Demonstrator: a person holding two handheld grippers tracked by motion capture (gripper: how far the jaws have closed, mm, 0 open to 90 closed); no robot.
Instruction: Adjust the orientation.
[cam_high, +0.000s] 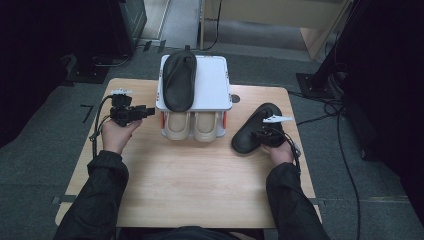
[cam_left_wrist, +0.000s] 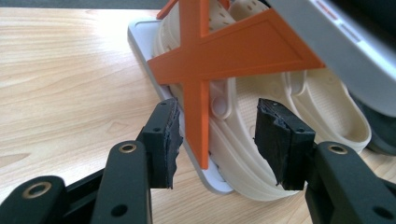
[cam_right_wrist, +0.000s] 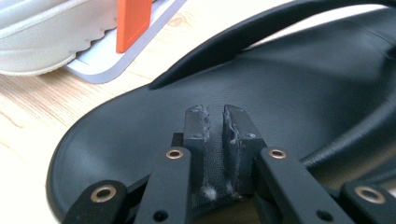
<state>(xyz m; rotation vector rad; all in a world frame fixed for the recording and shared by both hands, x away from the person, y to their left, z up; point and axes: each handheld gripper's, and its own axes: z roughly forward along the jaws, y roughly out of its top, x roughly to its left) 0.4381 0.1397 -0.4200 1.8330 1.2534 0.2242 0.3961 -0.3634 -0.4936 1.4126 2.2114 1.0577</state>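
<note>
One black flat rubber sandal (cam_high: 179, 80) already lies on the top tier of the white two-tier shoe rack (cam_high: 212, 87) at the far edge of the light wooden tabletop (cam_high: 200, 175), above the cream perforated clogs (cam_high: 192, 125). Its black mate (cam_high: 252, 131) rests near the right edge, its rim pinched by the nearly closed right tongs (cam_right_wrist: 214, 122); lifting it onto the rack appears to remain. The left tongs (cam_left_wrist: 217, 140) stand spread and empty beside the rack's orange cross-brace (cam_left_wrist: 205, 65).

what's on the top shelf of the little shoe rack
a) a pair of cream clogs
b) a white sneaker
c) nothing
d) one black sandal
d: in the high view one black sandal lies on the white top shelf of the shoe rack, while the cream clogs sit on the shelf beneath.
</note>
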